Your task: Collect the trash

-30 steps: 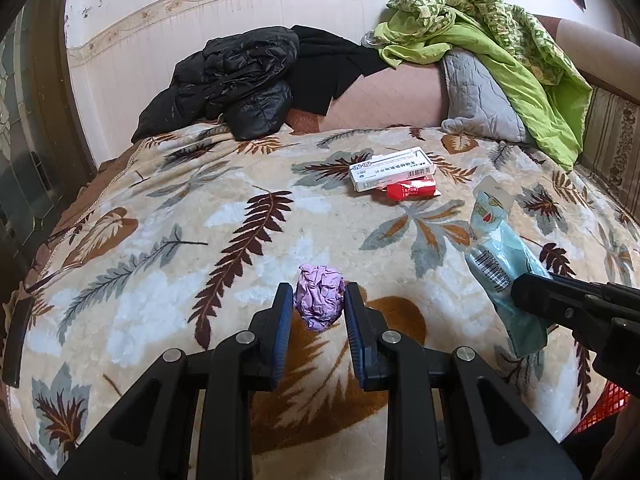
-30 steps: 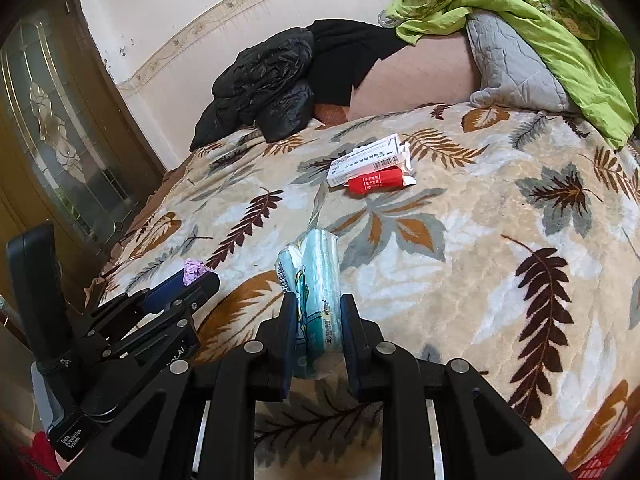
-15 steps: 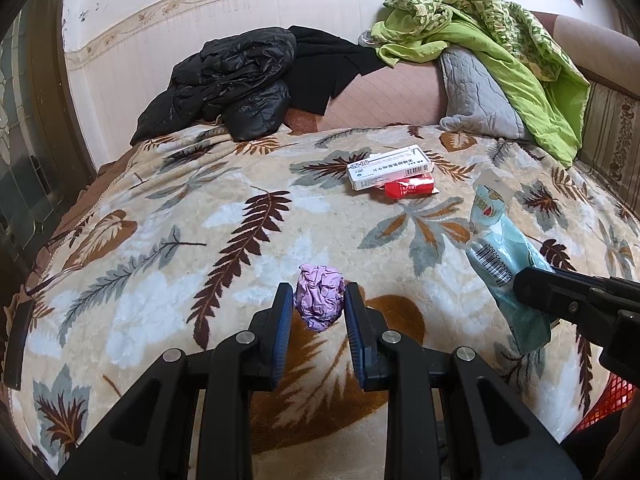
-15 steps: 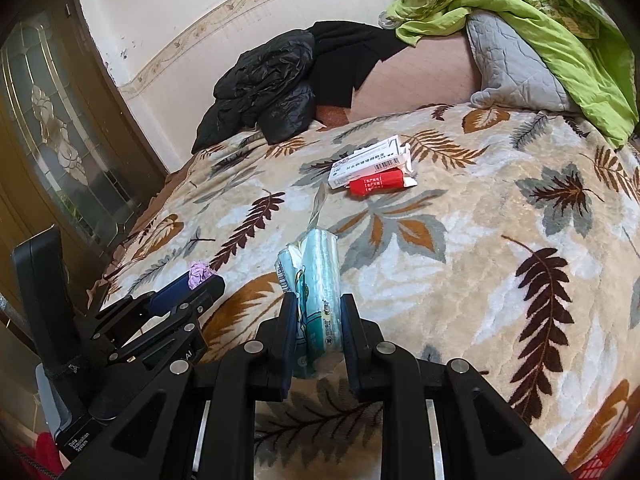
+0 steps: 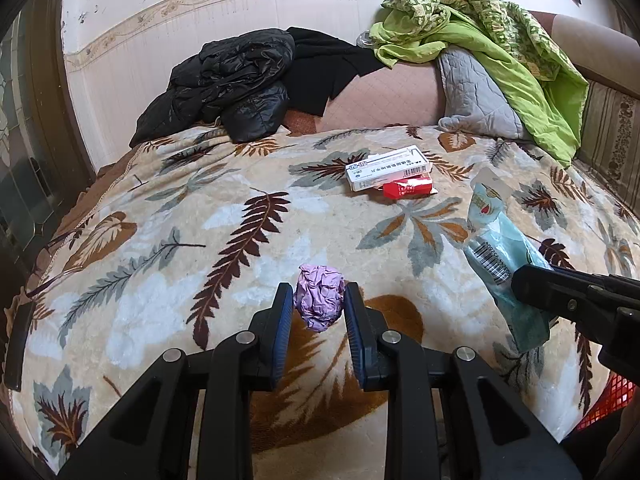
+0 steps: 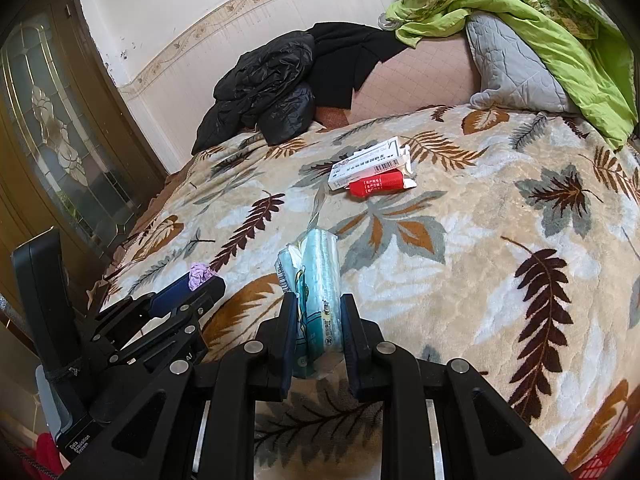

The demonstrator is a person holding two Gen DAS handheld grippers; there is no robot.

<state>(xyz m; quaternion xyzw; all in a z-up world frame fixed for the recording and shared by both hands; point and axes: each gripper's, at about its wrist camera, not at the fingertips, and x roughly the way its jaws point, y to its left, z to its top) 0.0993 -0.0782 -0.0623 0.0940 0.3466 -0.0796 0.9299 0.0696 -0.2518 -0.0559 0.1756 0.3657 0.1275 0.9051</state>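
- The left hand-held gripper (image 5: 319, 307) was clamped on a crumpled lilac paper ball (image 5: 320, 301), pinched between its blue pads above the leaf-patterned bed blanket (image 5: 168, 216).
- The right hand-held gripper (image 6: 318, 326) gripped a pale teal plastic packet (image 6: 316, 292), its long axis running forward from the jaws.
- Farther away, a white box (image 5: 389, 167) lay touching a red pack (image 5: 408, 189).

The lower end of the teal packet (image 6: 316, 300) is hidden between the fingers. A red mesh basket (image 5: 608, 400) is cut off by the edge. Print on the white box (image 5: 388, 168) is too small to read.
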